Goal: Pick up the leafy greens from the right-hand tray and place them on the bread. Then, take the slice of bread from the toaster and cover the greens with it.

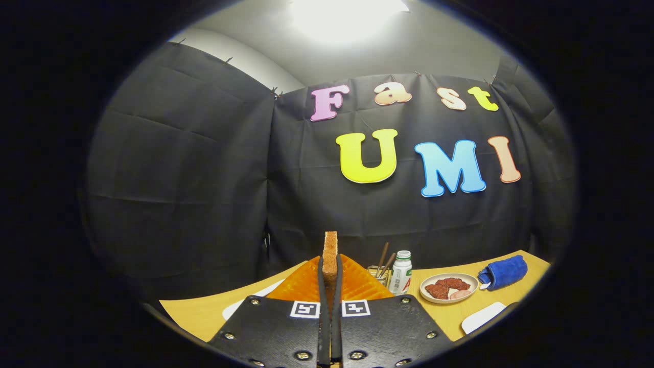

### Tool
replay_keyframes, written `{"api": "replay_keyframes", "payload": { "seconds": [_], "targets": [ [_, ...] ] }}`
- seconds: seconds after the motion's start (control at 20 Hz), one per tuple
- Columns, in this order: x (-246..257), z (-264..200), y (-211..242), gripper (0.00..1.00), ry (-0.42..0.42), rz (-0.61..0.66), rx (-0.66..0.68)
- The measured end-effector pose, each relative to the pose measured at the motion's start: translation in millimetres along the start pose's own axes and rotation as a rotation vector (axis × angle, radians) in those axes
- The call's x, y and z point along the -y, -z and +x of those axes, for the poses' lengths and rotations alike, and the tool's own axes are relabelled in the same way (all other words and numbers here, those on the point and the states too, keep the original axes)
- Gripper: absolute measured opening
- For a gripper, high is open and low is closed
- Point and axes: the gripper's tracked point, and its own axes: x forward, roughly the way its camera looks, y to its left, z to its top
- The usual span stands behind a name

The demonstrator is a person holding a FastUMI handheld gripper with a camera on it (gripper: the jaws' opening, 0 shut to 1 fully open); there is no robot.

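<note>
A thin, brown-crusted slice of toasted bread (330,255) is held edge-on and upright between the fingers of the gripper (330,278), which are drawn nearly together and pressed on its two faces, so that it is carried without drooping. It is lifted above the yellow wooden table (449,319), where a round plate of reddish meat pieces (448,288), a white bottle (401,272) and a rolled blue cloth (504,272) are seen beyond the fingers. The greens cannot be located.

one bread slice (330,255), one bottle (401,272), one plate (429,298)
</note>
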Motion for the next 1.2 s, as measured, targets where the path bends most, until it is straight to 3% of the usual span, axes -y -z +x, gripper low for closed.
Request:
{"api": "replay_keyframes", "payload": {
  "seconds": [0.7, 1.2],
  "targets": [
    [70, -13, 40, 0.01, 0.095, -0.004, -0.053],
    [88, -15, 65, 0.01, 0.101, 0.017, -0.097]
  ]
}}
